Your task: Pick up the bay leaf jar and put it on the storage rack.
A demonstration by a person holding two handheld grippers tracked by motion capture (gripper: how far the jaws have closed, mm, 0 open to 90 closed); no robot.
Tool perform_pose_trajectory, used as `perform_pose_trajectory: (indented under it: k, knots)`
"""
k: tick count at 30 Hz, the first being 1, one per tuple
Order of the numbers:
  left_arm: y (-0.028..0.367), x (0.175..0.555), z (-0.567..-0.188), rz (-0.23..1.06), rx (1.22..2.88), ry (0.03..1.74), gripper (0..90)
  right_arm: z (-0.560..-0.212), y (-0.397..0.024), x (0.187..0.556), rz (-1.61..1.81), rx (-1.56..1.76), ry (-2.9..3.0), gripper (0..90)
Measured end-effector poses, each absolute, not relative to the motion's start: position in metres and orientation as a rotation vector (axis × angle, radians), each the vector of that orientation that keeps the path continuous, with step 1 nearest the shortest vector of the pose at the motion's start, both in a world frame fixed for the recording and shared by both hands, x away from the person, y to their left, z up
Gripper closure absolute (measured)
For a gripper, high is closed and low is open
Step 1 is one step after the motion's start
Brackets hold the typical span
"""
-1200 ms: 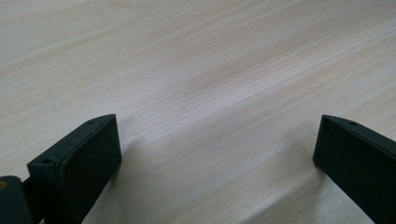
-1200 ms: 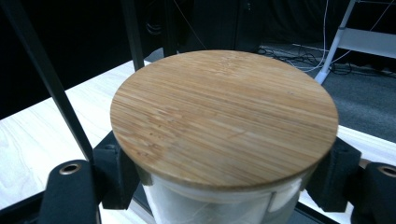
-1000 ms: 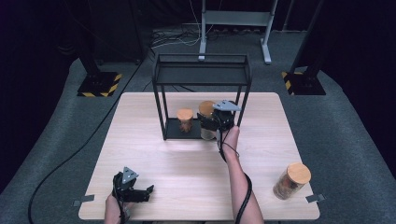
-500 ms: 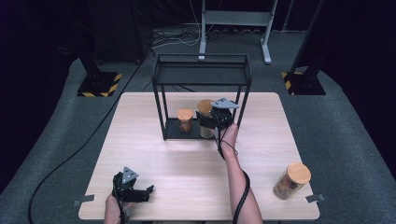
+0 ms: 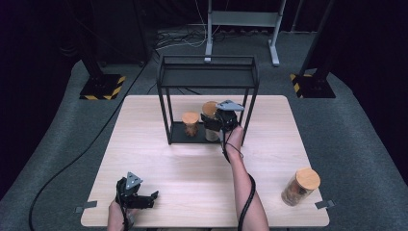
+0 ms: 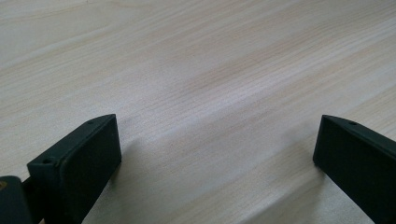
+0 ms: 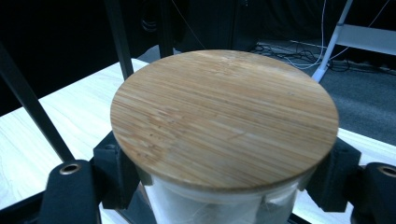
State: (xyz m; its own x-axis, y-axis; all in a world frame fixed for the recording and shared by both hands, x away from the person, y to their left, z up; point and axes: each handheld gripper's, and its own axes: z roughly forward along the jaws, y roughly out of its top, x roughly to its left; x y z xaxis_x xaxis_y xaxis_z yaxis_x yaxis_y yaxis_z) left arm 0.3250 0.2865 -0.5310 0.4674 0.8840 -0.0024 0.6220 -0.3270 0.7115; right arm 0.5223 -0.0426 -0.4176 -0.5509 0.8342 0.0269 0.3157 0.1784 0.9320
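Our right hand-held gripper [image 5: 217, 121] is clamped on the tall jar [image 7: 224, 140]. The right gripper view shows both black pads pressed to the clear wall just under the bamboo lid [image 7: 224, 119]. The jar stands on the bottom shelf of the black wire rack [image 5: 208, 77] at the counter's [image 5: 192, 178] twelve o'clock, with a shorter jar [image 5: 190, 123] just beside it at its nine o'clock.

We judge the tall jar to be rigid and smooth-walled, probably glass. That would make it slippery, breakable and fairly heavy with its contents. The lid may simply lift off, so the hold belongs on the body below the rim, where we have it.

Our left hand-held gripper [image 5: 144, 199] rests at seven o'clock with its jaws spread wide over bare wood. A third jar [image 5: 300, 186] stands well apart at four o'clock.
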Motion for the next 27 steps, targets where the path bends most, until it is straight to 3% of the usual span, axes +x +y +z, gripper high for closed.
perform_pose_trajectory:
  k: [27]
  knots:
    - [0.287, 0.325, -0.531, 0.516, 2.069, 1.242, 0.1, -0.438, -0.035, 0.539, 1.34, 1.114, 1.94, 24.4]
